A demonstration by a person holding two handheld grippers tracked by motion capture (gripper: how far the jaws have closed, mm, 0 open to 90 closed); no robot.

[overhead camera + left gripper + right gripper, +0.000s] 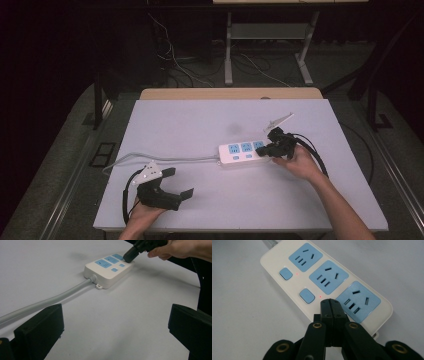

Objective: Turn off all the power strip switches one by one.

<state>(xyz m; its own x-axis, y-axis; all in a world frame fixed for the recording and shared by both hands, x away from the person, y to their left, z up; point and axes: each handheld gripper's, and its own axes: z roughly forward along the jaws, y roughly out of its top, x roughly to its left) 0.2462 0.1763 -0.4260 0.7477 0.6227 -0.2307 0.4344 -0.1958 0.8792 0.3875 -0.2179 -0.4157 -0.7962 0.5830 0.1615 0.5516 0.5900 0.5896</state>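
A white power strip [242, 151] with three blue sockets lies on the table right of centre, its grey cable [165, 159] running left. My right gripper [261, 150] is shut, and its joined tips rest on the strip's [327, 277] near edge beside the last socket. In the right gripper view the tips [330, 302] cover the spot in line with two blue buttons [307, 295], each with a small red light beside it. My left gripper [178, 182] sits open at the front left with nothing between its jaws. The left gripper view shows the strip [107, 270] and the right gripper [128, 255] ahead.
The white table top [200, 125] ends in a wooden strip at the back. The grey cable [50, 301] crosses the table just ahead of my left gripper. Loose wires and a metal frame [228, 50] stand on the floor beyond the table.
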